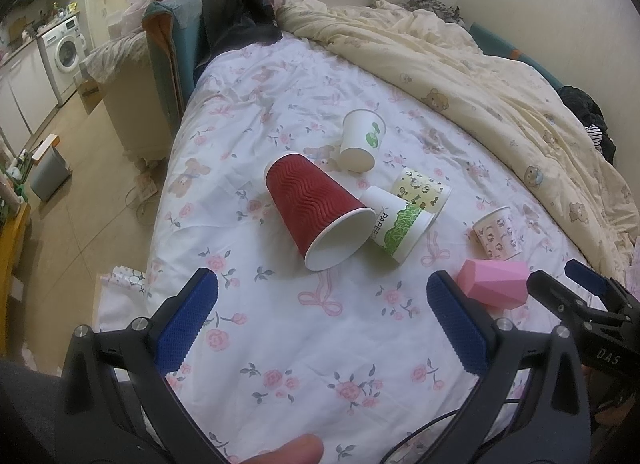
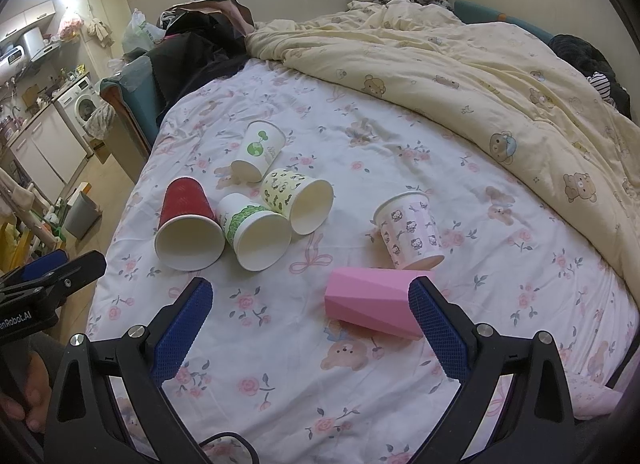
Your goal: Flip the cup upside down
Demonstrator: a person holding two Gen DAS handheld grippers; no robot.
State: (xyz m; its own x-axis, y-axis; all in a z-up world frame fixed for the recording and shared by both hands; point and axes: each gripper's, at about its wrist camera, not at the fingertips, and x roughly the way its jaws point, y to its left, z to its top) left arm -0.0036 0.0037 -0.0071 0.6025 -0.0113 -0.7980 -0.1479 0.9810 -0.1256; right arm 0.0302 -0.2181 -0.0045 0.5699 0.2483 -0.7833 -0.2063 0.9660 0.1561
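Hovering low over the floral bedsheet (image 2: 320,404), both grippers stood with their blue-padded jaws wide apart and nothing between them. The right gripper (image 2: 312,328) filled the bottom of its own view, and the pink faceted cup (image 2: 368,300) lay on its side just beyond, at lower centre-right, partly behind the right-hand pad. The left gripper (image 1: 320,320) sat at the bottom of its view, with the red ribbed cup (image 1: 316,208) toppled at mid-frame, mouth turned toward the camera.

Which cup was meant I could not tell from the task; the pink one looked the likely choice, being nearest the right gripper. Doing it well would have called for bringing the pads to either side of the pink body across its facets, closing gently so the wall did not buckle, lifting clear of the soft sheet, then rolling the wrist until the mouth faced down before setting it on a flat patch.

Farther up, the green-banded cup (image 2: 256,232) and the yellow patterned cup (image 2: 298,204) lay touching, the white leaf cup (image 2: 260,150) behind them, and the kitten-print cup (image 2: 408,230) apart at centre-right. Beyond, the cream duvet (image 2: 460,76) was heaped across the upper right.
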